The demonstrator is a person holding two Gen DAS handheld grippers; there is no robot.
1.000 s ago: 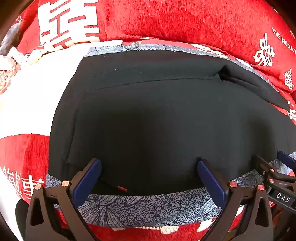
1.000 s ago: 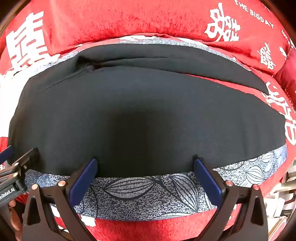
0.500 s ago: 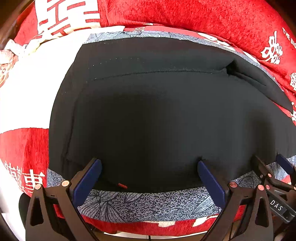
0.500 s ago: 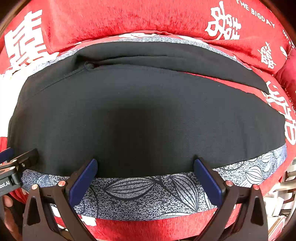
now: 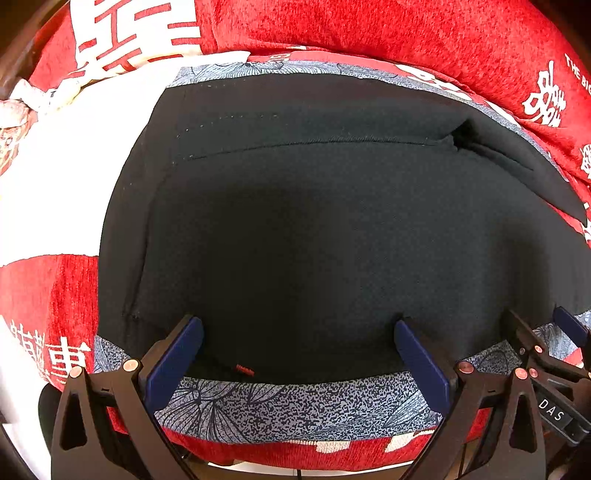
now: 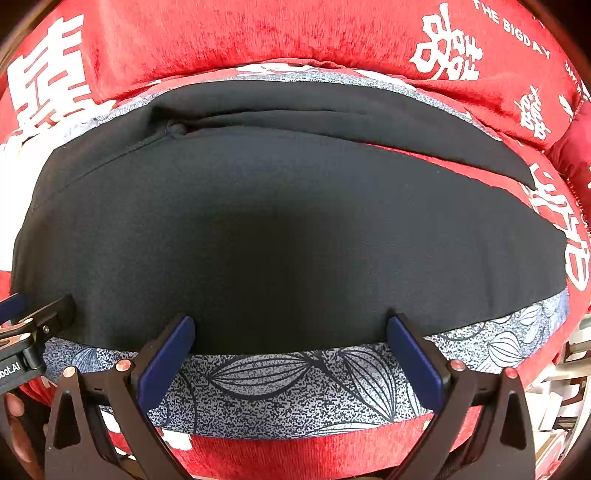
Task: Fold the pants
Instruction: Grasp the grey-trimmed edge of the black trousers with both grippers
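Black pants [image 5: 314,229] lie spread flat on a blue-grey leaf-print cloth [image 5: 295,406] over a red cushion. In the right wrist view the pants [image 6: 277,229] fill the middle, with one leg folded over the other and a seam along the far edge. My left gripper [image 5: 297,332] is open and empty, its blue pads just above the pants' near edge. My right gripper [image 6: 290,328] is open and empty over the near hem. Each gripper shows at the edge of the other's view.
A red back cushion [image 5: 369,33] with white characters rises behind the pants. A white patch of the cover [image 5: 66,177] lies to the left. The leaf-print cloth [image 6: 295,384] runs along the sofa's front edge. Some clutter [image 6: 561,398] shows at lower right.
Both grippers have pulled back slightly toward the near edge, so a little more of the front edge shows. The pants have not moved. Both grippers stay open.
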